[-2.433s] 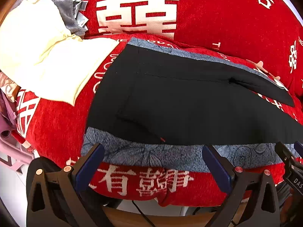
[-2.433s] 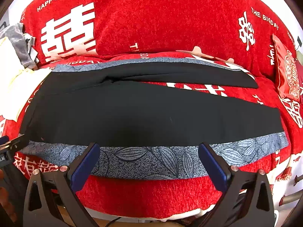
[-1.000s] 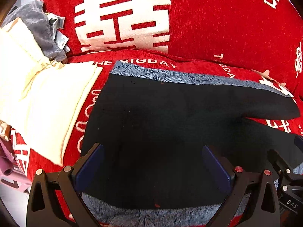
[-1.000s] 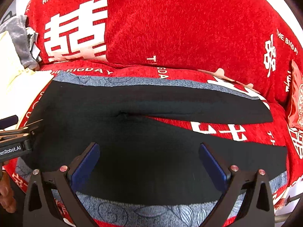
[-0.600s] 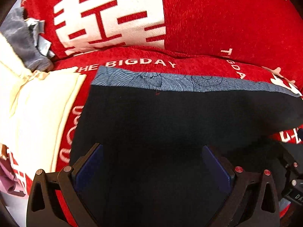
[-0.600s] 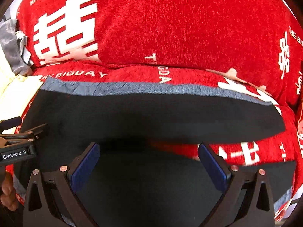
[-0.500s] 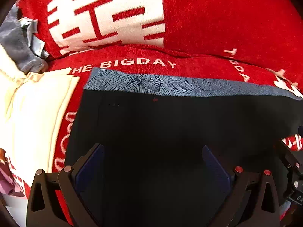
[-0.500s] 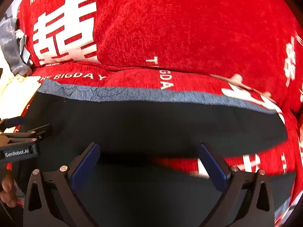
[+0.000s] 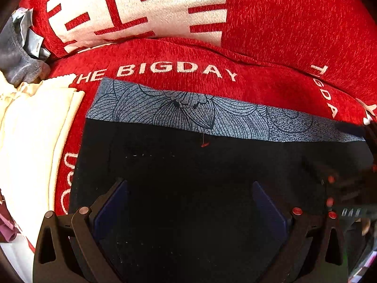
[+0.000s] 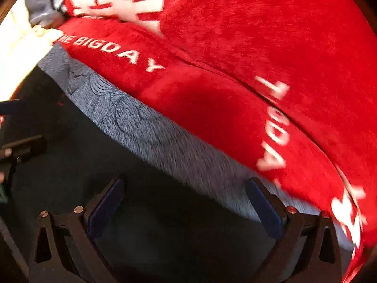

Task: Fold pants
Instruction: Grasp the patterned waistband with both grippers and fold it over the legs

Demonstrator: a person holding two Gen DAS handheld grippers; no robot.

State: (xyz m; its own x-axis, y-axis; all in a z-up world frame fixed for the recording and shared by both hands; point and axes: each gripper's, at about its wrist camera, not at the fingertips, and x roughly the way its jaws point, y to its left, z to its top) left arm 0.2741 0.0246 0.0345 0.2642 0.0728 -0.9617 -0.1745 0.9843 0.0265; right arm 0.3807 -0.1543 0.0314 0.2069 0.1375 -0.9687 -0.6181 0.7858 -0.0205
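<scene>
Pants (image 9: 200, 188) lie spread on the red sofa (image 9: 294, 35); our left gripper (image 9: 188, 202) and right gripper (image 10: 183, 200) hover wide, holding nothing. If we pinch only one layer, we think the fold could drag crooked.

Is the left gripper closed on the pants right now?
No, the left gripper stands open, its two fingers wide apart over the black pants.

Left gripper (image 9: 188, 202): black plastic frame, angular arms with triangular cut-outs. Fingers (image 9: 110, 207) faced with flat dark-blue pads. Round screw heads on the arms, silver on one side, red on the other.

Right gripper (image 10: 185, 200): same build, black skeleton arms, dark-blue pads (image 10: 106, 207), silver and reddish screw heads. White lettering on its black body at the left view's edge, partly legible only.
</scene>
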